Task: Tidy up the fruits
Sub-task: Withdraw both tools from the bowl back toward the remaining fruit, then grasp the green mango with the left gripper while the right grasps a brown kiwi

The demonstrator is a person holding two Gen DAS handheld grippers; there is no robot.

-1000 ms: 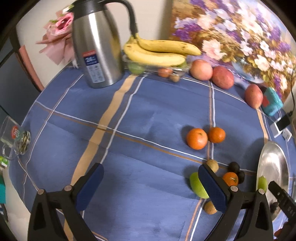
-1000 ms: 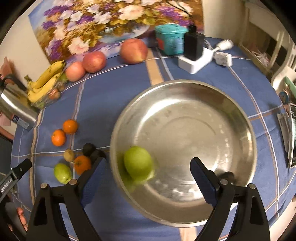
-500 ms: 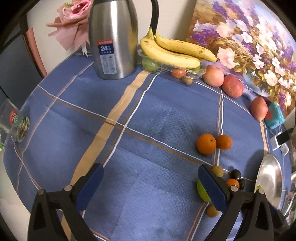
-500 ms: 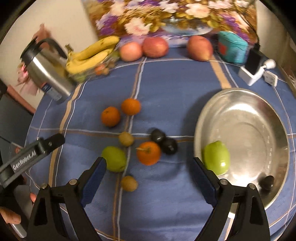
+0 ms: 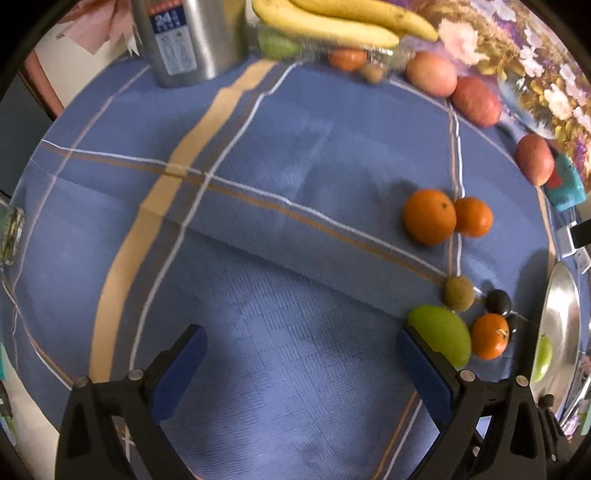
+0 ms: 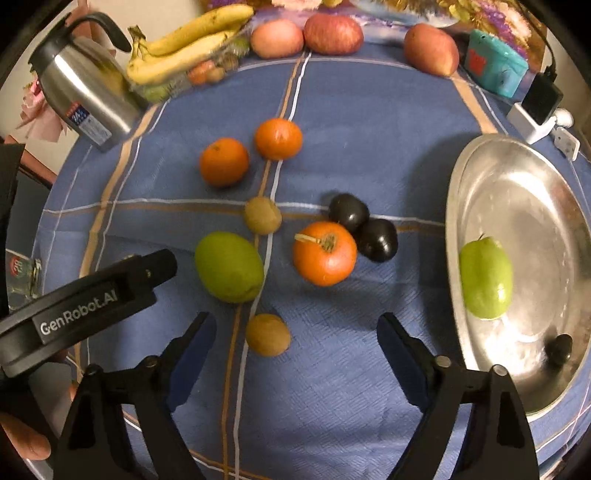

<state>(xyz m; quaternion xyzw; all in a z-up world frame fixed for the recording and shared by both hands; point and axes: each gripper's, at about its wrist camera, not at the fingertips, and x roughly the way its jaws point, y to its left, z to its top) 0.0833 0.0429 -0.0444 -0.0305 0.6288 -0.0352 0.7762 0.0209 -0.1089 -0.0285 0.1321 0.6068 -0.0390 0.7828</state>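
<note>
A steel bowl at the right holds a green fruit and a small dark fruit. On the blue cloth lie a second green fruit, an orange persimmon, two dark plums, two brown kiwis and two oranges. My right gripper is open and empty, just above the near kiwi. My left gripper is open and empty; its right finger is next to the green fruit.
A steel thermos, bananas on a clear tray, three reddish apples and a flower painting line the back. A teal box and a charger stand beyond the bowl. A glass mug is at the left edge.
My right gripper has swung left from over the bowl, leaving the green fruit in it, and now hovers over the loose fruits. My left gripper has moved forward and lower.
</note>
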